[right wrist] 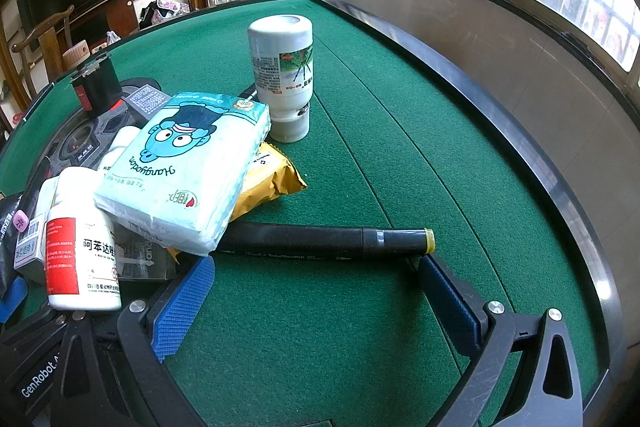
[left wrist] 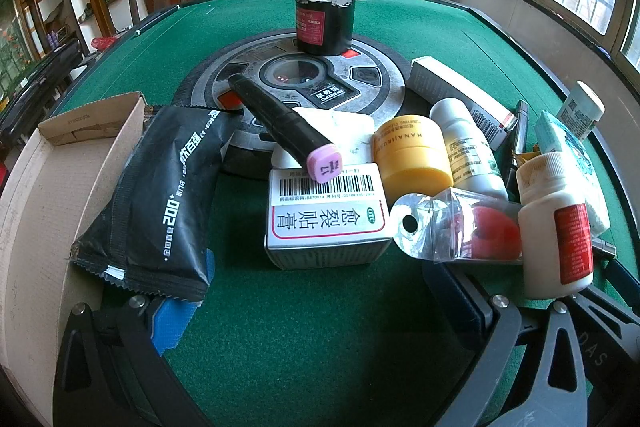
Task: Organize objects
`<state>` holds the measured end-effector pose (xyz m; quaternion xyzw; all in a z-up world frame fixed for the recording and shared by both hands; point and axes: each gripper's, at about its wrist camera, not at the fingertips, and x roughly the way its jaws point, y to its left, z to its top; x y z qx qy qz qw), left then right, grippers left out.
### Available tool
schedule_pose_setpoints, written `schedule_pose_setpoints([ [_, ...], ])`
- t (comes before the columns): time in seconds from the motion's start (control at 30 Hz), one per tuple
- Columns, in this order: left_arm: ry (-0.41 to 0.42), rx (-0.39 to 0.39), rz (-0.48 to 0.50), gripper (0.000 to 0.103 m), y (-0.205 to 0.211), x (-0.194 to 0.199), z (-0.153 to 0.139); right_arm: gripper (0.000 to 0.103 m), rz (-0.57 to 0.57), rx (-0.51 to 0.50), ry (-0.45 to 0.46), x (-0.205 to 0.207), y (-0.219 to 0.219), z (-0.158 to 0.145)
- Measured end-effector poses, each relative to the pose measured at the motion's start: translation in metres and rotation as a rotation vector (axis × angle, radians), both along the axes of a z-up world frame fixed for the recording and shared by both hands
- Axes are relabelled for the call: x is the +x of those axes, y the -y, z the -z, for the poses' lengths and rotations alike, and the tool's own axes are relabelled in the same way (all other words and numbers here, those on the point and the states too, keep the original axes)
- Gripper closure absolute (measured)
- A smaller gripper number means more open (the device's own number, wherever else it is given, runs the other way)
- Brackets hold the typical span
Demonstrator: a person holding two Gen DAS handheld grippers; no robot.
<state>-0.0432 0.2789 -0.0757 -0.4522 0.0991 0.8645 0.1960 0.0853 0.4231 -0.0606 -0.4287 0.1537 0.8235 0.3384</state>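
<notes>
A pile of small items lies on the green felt table [left wrist: 304, 339]. In the left wrist view: a black wipes pack [left wrist: 160, 199], a white medicine box [left wrist: 328, 215], a black marker with a pink cap [left wrist: 284, 125], a yellow jar [left wrist: 412, 159], a clear bag with red parts [left wrist: 468, 227] and a white bottle with a red label [left wrist: 556, 227]. My left gripper [left wrist: 320, 311] is open just short of the box. In the right wrist view a black marker with a yellow cap [right wrist: 332, 241] lies crosswise just beyond the tips of my open right gripper [right wrist: 316, 295]. A teal tissue pack [right wrist: 184, 171] rests on a yellow pouch [right wrist: 272, 179].
A cardboard box [left wrist: 60, 163] stands at the left. A black motor [left wrist: 324, 23] sits on the round centre console [left wrist: 296, 75]. A white upturned bottle [right wrist: 282, 75] stands beyond the tissue pack. The table's raised rim [right wrist: 520, 155] curves along the right, under windows.
</notes>
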Motion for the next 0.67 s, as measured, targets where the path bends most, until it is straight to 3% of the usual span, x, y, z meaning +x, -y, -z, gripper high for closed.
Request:
schedule_pose_setpoints([
  [0.67, 0.000, 0.000, -0.001, 0.000, 0.0000, 0.0006, 0.0003, 0.000, 0.001, 0.000, 0.000, -0.0007, 0.0004, -0.0001],
])
